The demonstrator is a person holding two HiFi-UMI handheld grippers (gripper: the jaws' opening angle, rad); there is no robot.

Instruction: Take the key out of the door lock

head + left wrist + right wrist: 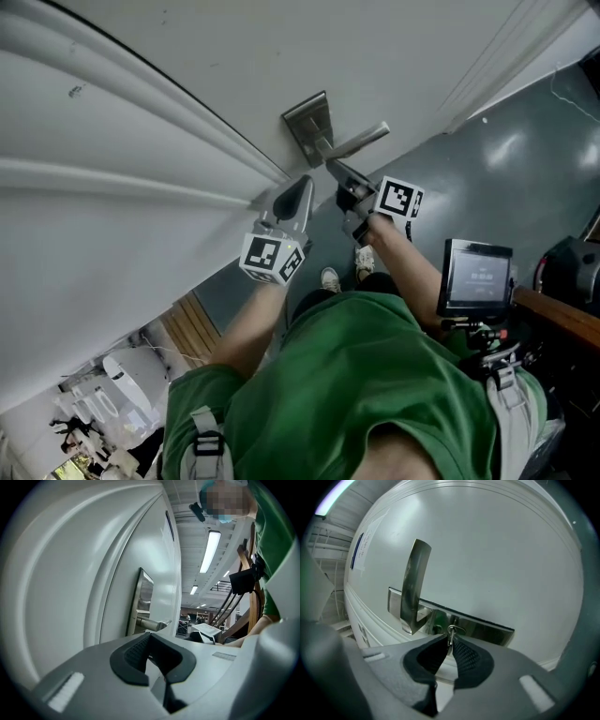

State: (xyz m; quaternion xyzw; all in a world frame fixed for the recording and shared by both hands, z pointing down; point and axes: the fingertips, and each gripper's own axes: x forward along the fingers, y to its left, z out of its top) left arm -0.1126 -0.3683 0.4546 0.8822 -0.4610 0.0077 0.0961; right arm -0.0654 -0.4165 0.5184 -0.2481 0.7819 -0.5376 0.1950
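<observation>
The left gripper [294, 199], jaws closed on nothing, hovers beside the door [141, 122]. The right gripper [449, 641] pinches the key [451, 632], seemingly by its ringed head, at the lock plate [487, 629]. It is likely light, stiff, slick metal, so grip the flat head squarely.

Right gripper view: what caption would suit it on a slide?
The right gripper closes its fingers on the key in the lock plate, beside the door handle of a white door.
</observation>
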